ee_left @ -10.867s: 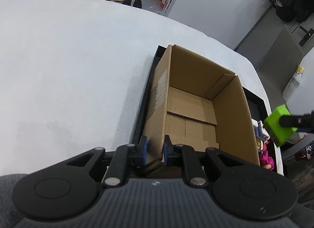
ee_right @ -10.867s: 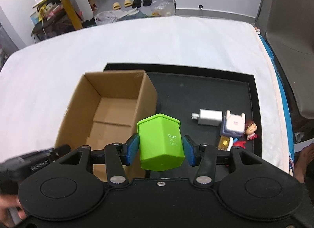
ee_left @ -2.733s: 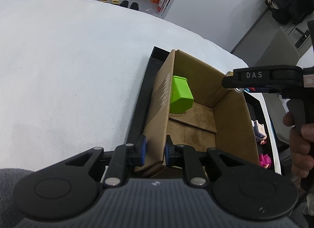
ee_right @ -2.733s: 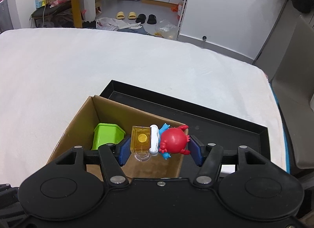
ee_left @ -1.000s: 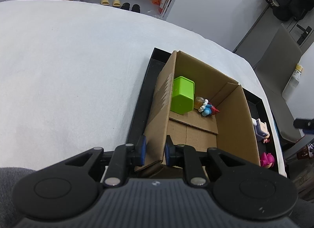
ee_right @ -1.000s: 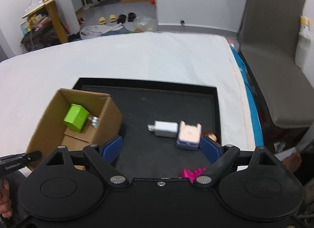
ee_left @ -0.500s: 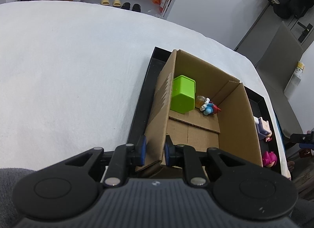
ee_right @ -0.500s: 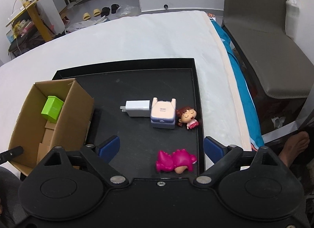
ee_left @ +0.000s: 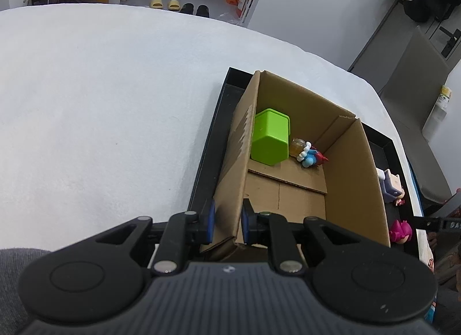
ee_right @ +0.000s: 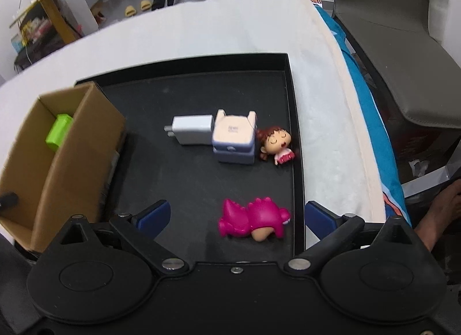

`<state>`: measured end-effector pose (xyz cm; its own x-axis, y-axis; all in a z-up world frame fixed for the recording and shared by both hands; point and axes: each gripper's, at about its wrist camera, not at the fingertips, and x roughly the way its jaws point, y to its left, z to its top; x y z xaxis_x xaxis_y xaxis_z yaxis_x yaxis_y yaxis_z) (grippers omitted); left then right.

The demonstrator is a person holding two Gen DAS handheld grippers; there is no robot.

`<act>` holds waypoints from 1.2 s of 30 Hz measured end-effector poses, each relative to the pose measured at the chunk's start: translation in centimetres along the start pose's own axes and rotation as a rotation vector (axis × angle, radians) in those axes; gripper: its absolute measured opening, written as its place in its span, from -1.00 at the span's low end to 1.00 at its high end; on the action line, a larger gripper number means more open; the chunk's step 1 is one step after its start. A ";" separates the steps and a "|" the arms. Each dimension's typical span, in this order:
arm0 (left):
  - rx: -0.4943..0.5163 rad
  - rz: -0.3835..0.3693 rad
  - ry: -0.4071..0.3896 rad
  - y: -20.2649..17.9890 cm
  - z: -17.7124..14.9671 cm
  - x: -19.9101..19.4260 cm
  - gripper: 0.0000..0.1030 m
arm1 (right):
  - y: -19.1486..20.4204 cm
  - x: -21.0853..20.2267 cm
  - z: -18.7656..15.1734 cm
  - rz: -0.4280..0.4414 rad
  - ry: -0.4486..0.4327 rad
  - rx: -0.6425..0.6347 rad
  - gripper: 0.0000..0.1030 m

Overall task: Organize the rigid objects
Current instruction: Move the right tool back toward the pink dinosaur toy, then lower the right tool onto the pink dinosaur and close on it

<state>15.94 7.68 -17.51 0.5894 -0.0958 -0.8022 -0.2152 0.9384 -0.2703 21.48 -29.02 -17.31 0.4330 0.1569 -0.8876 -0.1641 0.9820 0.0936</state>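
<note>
Cardboard box (ee_left: pixel 345 179), standing at one end of a black tray (ee_right: pixel 196 179) on the white-covered tabletop (ee_left: pixel 100 104). It already holds a green block (ee_left: pixel 270 137) and a small blue-and-red figure (ee_left: pixel 309 156), both lying against its far wall. Four items remain loose on the tray floor: a white charger (ee_right: pixel 191 130) touching a pale lilac case (ee_right: pixel 234 142), a doll figure (ee_right: pixel 276 145) just beside the case near the tray's rim, and a pink dinosaur toy (ee_right: pixel 253 218) lying on its side, apart from the others. The left hand-held gripper (ee_left: pixel 226 221) is pinched onto the box's near wall, apparently to steady the box while items are dropped in. The right hand-held gripper (ee_right: pixel 236 217) is spread wide and empty; its jaws have just been opening, and they flank the pink dinosaur toy without touching it, which suggests this toy is the next pick.
</note>
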 end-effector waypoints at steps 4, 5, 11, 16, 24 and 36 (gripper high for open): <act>0.006 0.009 0.001 -0.2 0.1 0.1 -0.67 | 0.6 1.0 -0.2 -0.030 0.019 -0.041 0.83; 0.006 0.012 0.001 -0.3 0.1 0.1 -0.67 | 0.8 1.1 -0.2 -0.031 0.019 -0.054 0.81; 0.015 0.027 0.005 -0.5 0.1 0.3 -0.67 | 1.2 2.3 -0.1 -0.045 0.029 -0.081 0.65; 0.021 0.035 0.009 -0.7 0.1 0.4 -0.67 | 1.3 3.2 -0.1 -0.072 0.028 -0.101 0.55; 0.021 0.037 0.006 -0.7 0.0 0.4 -0.67 | 1.4 4.8 -0.4 -0.098 0.076 -0.105 0.52; 0.014 0.022 0.001 -0.4 0.0 0.2 -0.67 | 0.2 4.5 -0.6 -0.081 0.090 -0.017 -0.30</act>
<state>16.11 7.29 -17.55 0.5837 -0.0752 -0.8085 -0.2171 0.9450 -0.2446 22.82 -28.15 -21.59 0.3647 0.0661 -0.9288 -0.1469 0.9891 0.0127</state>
